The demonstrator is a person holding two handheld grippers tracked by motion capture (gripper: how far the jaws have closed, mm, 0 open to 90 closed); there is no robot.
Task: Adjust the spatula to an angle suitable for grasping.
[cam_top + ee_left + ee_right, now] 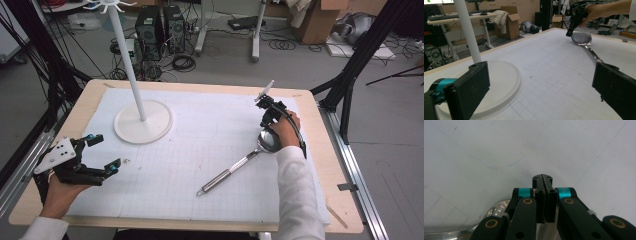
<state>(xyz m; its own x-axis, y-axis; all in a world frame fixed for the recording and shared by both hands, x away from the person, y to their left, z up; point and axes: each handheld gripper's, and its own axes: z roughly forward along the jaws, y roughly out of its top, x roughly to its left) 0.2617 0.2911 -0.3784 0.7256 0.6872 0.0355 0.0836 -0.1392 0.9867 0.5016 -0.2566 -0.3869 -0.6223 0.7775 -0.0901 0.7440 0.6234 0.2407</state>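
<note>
A: Do we read any writing? 
B: No, none is legible.

A: How do the hands stand? 
B: Our right gripper [263,121] points down at the bowl of the steel ladle [235,167], jaws pressed together; whether they pinch the rim, we cannot tell. The ladle lies on the white gridded mat [210,130], handle towards us. Our left gripper [106,152] hovers low beside the round white stand [143,121], jaws wide apart.
</note>
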